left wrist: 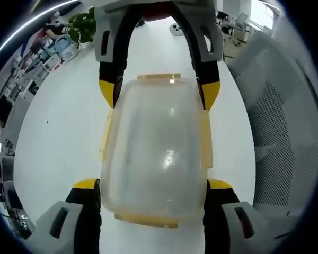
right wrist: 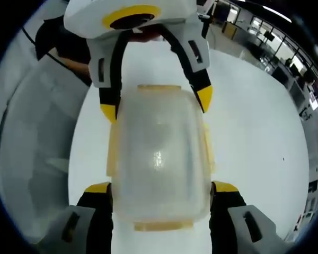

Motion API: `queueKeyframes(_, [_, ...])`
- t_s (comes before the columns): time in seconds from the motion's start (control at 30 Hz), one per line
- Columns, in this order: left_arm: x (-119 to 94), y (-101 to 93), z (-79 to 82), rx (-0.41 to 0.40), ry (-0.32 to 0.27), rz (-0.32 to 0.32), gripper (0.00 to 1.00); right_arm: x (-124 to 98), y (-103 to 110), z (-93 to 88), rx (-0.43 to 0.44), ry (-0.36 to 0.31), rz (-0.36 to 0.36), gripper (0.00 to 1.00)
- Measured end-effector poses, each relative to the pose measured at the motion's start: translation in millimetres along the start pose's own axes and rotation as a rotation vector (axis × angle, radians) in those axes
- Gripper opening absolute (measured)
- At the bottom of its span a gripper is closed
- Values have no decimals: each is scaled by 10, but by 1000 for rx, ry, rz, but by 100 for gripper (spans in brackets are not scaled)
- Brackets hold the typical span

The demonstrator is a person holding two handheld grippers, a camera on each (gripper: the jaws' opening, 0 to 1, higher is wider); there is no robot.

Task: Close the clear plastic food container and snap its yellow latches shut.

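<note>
A clear plastic food container point(left wrist: 153, 148) with its lid on lies flat on the white table point(left wrist: 58, 132). Pale yellow latches show on its long sides point(left wrist: 104, 138) and at both ends point(left wrist: 159, 78); I cannot tell whether they are snapped. My left gripper point(left wrist: 152, 185) has its yellow-tipped jaws pressed against the near sides of the container. The right gripper point(left wrist: 159, 91) faces it from the far end, its jaws touching the sides there. In the right gripper view the same container point(right wrist: 159, 153) sits between my right gripper point(right wrist: 161, 188) and the left gripper point(right wrist: 156, 103) opposite.
A grey mesh chair point(left wrist: 286, 121) stands by the table's edge and shows again as the chair point(right wrist: 32, 143). A potted plant point(left wrist: 82, 26) and office desks lie beyond the table. A person's dark sleeve point(right wrist: 55, 39) is behind the left gripper.
</note>
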State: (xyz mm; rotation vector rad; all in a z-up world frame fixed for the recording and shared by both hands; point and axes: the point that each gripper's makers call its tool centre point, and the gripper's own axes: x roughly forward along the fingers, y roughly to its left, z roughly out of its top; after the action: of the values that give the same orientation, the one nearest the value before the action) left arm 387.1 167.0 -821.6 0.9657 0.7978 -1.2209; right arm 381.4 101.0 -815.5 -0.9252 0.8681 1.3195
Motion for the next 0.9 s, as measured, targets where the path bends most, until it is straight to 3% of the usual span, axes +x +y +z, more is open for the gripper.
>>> queueKeyframes(0.9, [56, 286, -25, 0, 18, 3, 81, 20, -292, 23, -1, -26, -2, 75])
